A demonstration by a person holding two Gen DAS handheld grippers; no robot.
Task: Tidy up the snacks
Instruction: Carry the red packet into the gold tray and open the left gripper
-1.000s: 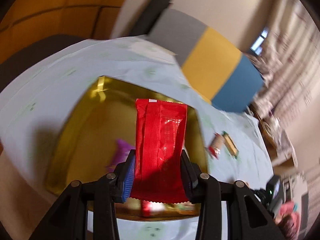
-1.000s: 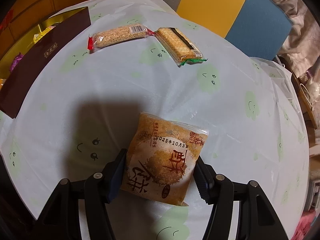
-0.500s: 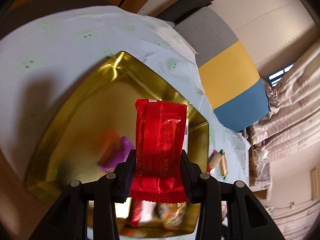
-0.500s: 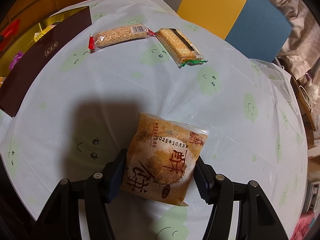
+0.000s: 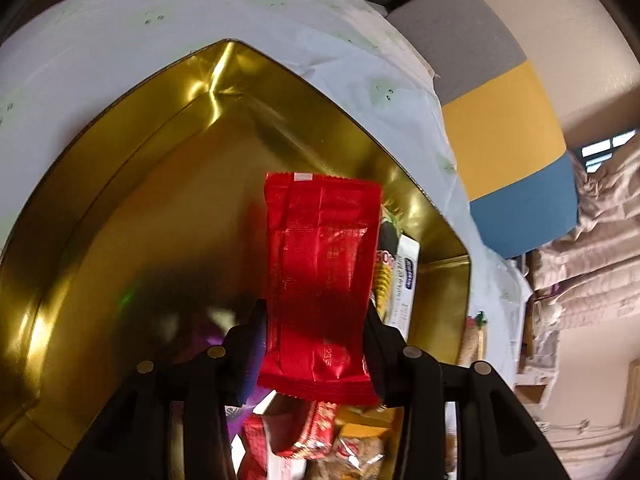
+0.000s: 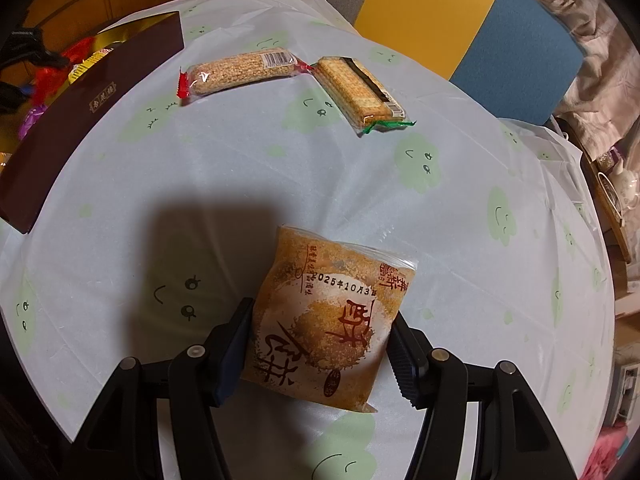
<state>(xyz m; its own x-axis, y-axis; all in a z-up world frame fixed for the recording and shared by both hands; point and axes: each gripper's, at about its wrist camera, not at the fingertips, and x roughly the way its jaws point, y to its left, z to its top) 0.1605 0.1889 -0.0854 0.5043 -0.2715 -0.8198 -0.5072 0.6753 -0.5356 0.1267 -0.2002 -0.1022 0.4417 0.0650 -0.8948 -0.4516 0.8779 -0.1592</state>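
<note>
In the left wrist view my left gripper [image 5: 314, 344] hangs over the golden tin tray [image 5: 120, 184]. A red snack packet [image 5: 320, 264] stands upright between its pads, which still touch it while the jaws are opening. Several other snacks lie in the tray under and beside it, among them a white packet [image 5: 406, 276] and a purple sweet [image 5: 208, 332]. My right gripper [image 6: 320, 344] is shut on a brown pastry packet [image 6: 328, 312], held just above the tablecloth [image 6: 240, 168].
A sesame bar [image 6: 240, 72] and a cracker pack [image 6: 356, 92] lie on the cloth at the far side. The dark brown box wall [image 6: 80, 112] stands at the left. A grey, yellow and blue chair back [image 6: 440, 12] is behind the table.
My left gripper has come down and closer over the golden tray, rolling as it went, and the red packet now leans slightly in the jaws. The right gripper and its pastry packet have not moved.
</note>
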